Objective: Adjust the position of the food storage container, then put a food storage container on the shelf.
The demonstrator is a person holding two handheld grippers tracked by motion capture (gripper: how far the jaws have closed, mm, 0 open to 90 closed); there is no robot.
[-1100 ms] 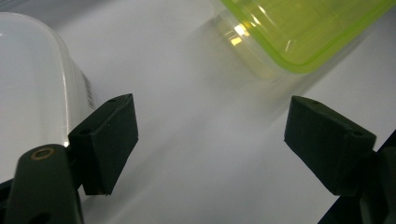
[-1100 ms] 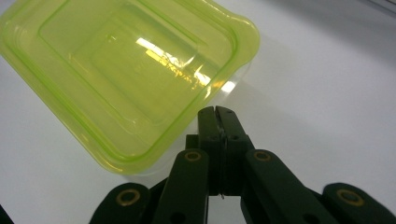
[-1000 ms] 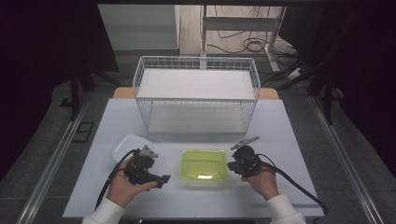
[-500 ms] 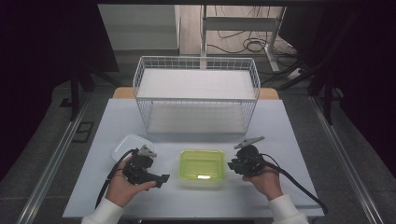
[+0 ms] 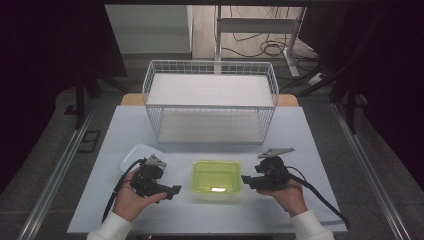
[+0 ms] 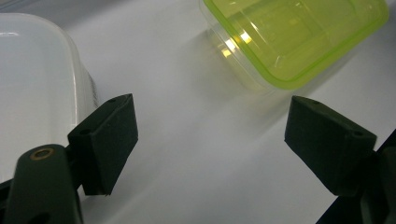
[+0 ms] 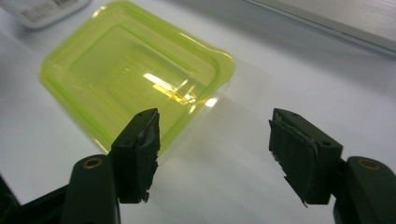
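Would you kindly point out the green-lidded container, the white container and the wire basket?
green-lidded container [image 5: 216, 176], high view, middle of lid
white container [image 5: 136, 153], high view, top surface
wire basket [image 5: 210, 106], high view, front top rim

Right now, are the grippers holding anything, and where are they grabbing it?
Nothing is held. The right gripper, whose jaws have just been opening, and the left gripper both stand open beside the green-lidded container, touching nothing.

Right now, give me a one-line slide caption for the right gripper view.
Right gripper, jaws just opened and empty, faces the corner of the yellow-green lidded container on the white table.
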